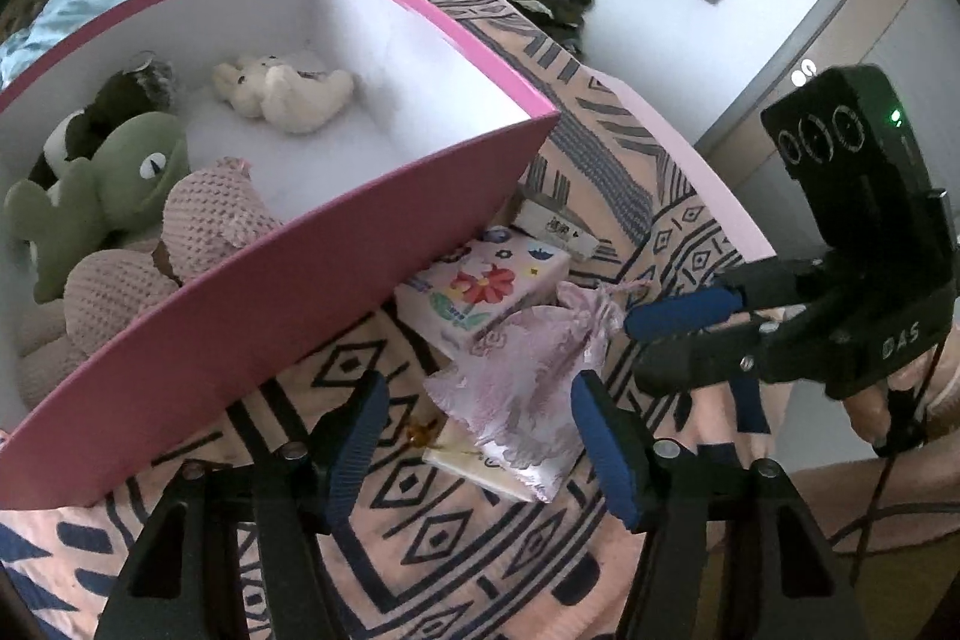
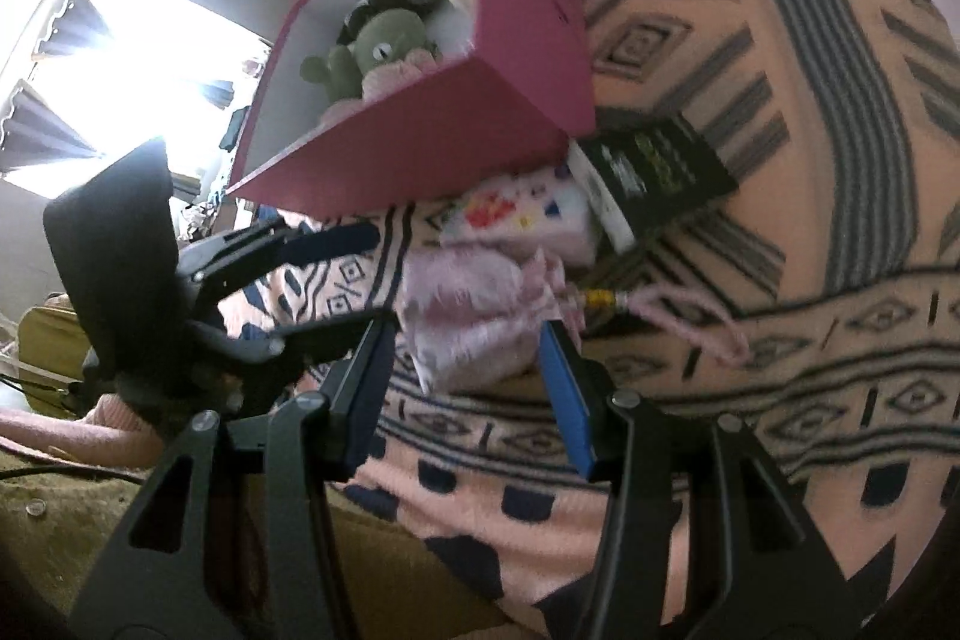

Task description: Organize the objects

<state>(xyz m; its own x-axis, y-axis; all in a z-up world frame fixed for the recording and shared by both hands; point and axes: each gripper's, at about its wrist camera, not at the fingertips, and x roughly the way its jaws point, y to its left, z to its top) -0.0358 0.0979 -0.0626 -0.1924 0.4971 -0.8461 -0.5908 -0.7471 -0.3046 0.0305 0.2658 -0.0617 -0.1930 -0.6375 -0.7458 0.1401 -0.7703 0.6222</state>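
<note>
1. Pink box: open-topped, white inside, standing on a pink patterned blanket.
2. Inside the box: green frog plush, knitted pink plush, cream plush lying alone at the far end, dark plush behind the frog.
3. Lilac drawstring pouch: crumpled, lying on the blanket just outside the box, cord trailing away.
4. Tissue pack with a red flower: flat, between pouch and box wall.
5. Black booklet: flat beside the box corner, over a white carton.
6. Small flat card: partly under the pouch.
</note>
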